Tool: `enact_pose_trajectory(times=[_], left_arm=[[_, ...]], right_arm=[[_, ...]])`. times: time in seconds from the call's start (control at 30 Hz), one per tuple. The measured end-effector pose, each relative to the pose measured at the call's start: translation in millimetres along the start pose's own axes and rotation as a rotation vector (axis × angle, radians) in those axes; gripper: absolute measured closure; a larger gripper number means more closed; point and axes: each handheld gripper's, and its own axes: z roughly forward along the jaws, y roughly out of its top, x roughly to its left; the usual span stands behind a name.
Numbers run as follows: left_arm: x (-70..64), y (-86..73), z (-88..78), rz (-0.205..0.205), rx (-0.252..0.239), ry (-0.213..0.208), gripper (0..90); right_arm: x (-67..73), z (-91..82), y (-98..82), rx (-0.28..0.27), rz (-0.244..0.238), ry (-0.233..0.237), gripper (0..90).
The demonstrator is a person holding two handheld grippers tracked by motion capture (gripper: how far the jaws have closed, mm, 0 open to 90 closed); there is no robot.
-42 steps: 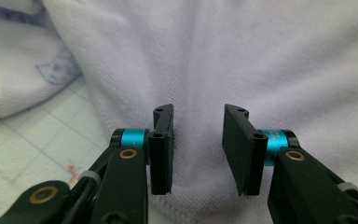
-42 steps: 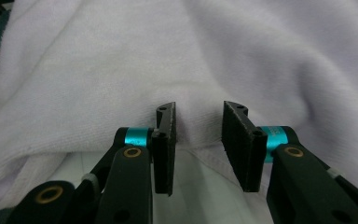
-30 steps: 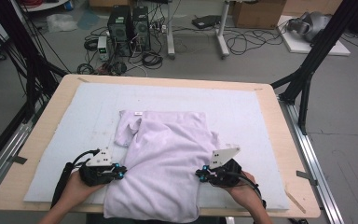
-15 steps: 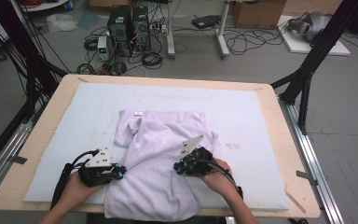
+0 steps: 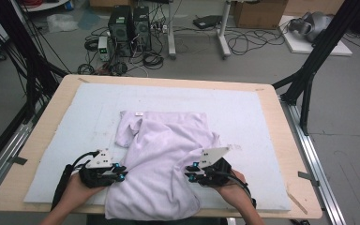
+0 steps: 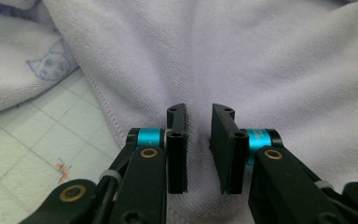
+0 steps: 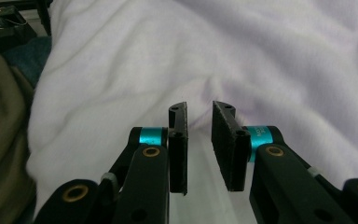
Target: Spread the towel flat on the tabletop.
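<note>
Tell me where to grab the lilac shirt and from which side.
Take the shirt by its stitched left edge, coming in low from the left over the mat. That hem lies flat and exposed there, a thin edge the fingers can close over; the middle is bunched folds.

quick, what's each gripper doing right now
Left gripper: jaws have just been opening, a small gap, lilac garment between the pads, not pinched.
Right gripper: the same, over the garment.

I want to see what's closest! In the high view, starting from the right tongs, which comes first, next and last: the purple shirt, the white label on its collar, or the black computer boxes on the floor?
1. Purple shirt: right beside the right tongs, near edge of the table.
2. White label: at the shirt's far edge.
3. Black computer boxes: on the floor beyond the table.
</note>
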Motion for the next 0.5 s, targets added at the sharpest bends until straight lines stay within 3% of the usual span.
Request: enact_pose_trajectory(times=[0.1, 0.27, 0.37, 0.5], left_arm=[[-0.6, 0.0, 0.0, 0.001, 0.001, 0.004, 75.4], [-0.8, 0.0, 0.0, -0.001, 0.002, 0.008, 74.5], [-0.8, -0.4, -0.1, -0.002, -0.001, 0.010, 73.8], [-0.2, -0.2, 0.2, -0.003, -0.002, 0.008, 73.1]], right_arm=[[7.8, 1.5, -9.9, 0.019, 0.002, 0.032, 76.1], [21.0, 21.0, -10.1, 0.053, -0.033, 0.091, 70.9], [27.5, 27.2, -1.8, 0.062, -0.077, 0.095, 69.8], [28.5, 27.2, 6.7, 0.047, -0.086, 0.096, 69.8]])
